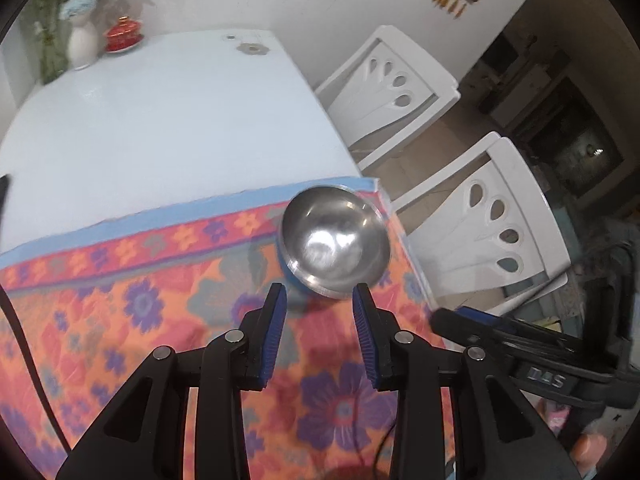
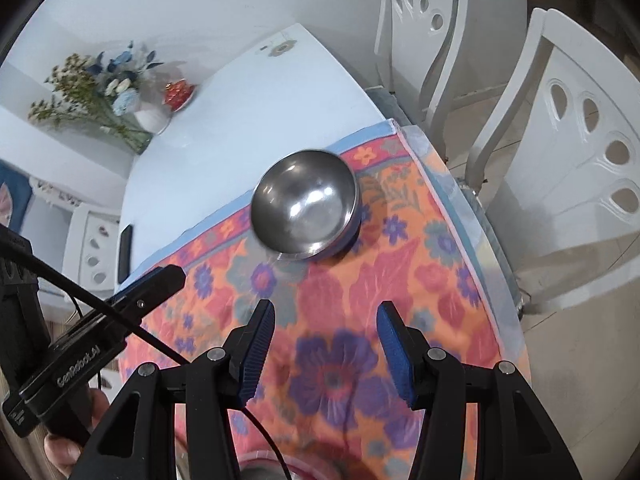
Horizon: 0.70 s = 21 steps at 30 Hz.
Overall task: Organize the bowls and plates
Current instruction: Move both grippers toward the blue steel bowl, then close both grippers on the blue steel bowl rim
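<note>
A steel bowl (image 1: 335,240) is seen standing upright on the flowered cloth (image 1: 160,320), close to the cloth's blue-edged far border and near the corner of the white table (image 1: 168,120). Its polished inside is marked by bright smeared highlights, and a flat rim is shown running round the mouth (a bluish band is glimpsed under its near side, but whether this belongs to a second dish cannot be told). From the right wrist view the same bowl (image 2: 305,204) is shown with its outer wall dark on the right and its outline blurred.

Beyond the bowl, at the table's far end, a white vase of flowers (image 1: 82,40) and a small red lidded dish (image 1: 123,35) are placed. To the right of the bowl, two white chairs (image 1: 492,224) are drawn up beside the table. A dark flat object (image 2: 125,254) lies left of the bowl on the bare tabletop; what it is cannot be made out. At the bottom edge of the right wrist view a reddish rounded shape is cut off.

The left gripper (image 1: 320,320) is held just short of the bowl, its jaws spread apart with nothing between them, the right fingertip almost at the rim. The right gripper (image 2: 326,336) is held farther back from the bowl, above the cloth, likewise released and empty, its blue pads (image 2: 394,344) parted widely.
</note>
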### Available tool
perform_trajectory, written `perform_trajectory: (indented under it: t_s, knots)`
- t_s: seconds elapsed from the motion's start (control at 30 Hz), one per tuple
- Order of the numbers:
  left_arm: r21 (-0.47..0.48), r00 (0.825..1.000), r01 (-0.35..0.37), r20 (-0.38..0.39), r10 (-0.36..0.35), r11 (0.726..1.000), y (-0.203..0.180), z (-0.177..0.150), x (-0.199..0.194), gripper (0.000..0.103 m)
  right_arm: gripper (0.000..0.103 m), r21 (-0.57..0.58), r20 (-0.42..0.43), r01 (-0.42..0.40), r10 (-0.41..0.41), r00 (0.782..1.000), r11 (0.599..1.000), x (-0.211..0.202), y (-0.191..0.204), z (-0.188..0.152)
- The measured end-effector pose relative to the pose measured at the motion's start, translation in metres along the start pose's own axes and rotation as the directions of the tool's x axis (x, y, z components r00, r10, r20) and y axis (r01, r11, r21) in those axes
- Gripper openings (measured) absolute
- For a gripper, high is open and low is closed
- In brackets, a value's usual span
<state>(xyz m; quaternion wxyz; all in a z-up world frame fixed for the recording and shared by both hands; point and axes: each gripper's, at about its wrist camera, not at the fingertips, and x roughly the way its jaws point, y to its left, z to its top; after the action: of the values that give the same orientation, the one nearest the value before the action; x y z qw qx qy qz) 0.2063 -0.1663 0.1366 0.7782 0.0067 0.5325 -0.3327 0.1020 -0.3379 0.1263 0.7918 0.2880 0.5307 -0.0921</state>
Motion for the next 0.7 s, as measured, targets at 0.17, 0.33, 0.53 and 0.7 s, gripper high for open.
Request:
perform_trajectory:
  t_s: [0.17,0.33,0.53,0.7]
  knots:
    - [0.026,0.999,-0.041,0.000,0.041,0.999,0.013,0.015,0.037,0.064,0.051,0.022,-0.022,0.016,-0.015,1.000,1.000,0.043,-0.006,0.026]
    - [0.001,0.999,-0.039,-0.026,0.039,0.999,0.030,0.025,0.072,0.062,0.051,0.054,-0.036,0.029,-0.027,0.999,0.998,0.077,-0.015,0.038]
    - [-0.030,0.998,-0.005,-0.058,0.003,1.000,0.042,0.028,0.104,0.049,0.051,0.045,-0.026,0.055,-0.054,0.998,0.997,0.103,-0.020,0.049]
    - [-0.030,0.997,0.016,-0.069,-0.018,0.999,0.044,0.025,0.117,0.038,0.051,0.018,-0.002,0.059,-0.059,0.998,0.998,0.113,-0.018,0.054]
